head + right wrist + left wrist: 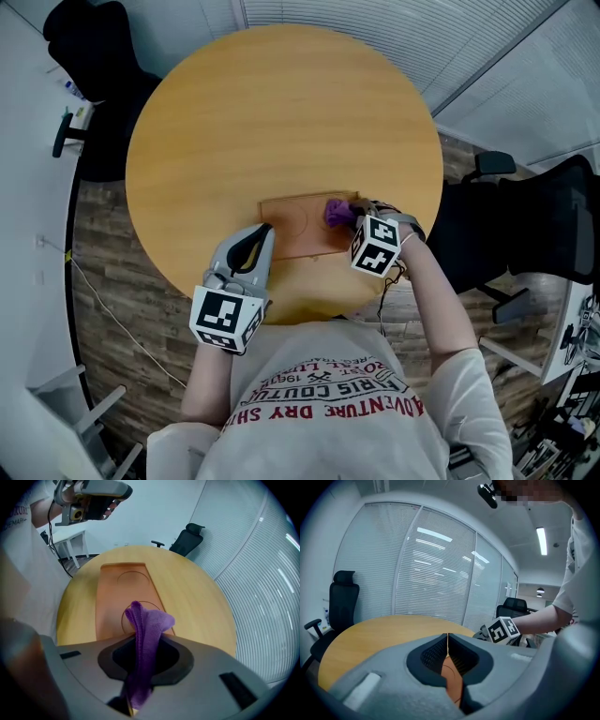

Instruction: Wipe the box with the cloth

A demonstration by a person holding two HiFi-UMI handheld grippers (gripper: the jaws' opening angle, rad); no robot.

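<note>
A flat brown box (298, 228) lies on the round wooden table (281, 122) near its front edge. In the right gripper view the box (117, 590) shows two embossed circles on its top. My right gripper (356, 216) is shut on a purple cloth (337, 211), which rests on the box's right end. The cloth (149, 620) sticks out bunched past the jaws of the right gripper (144, 637). My left gripper (266, 229) is shut, its tip at the box's left end. Below the closed tips of the left gripper (448, 637) a strip of the box (453, 679) shows.
Black office chairs stand at the left (94, 56) and right (548, 225) of the table. Glass walls with blinds (426, 573) run behind it. A white desk (70, 538) stands off the near side. The table's far half (281, 94) carries nothing.
</note>
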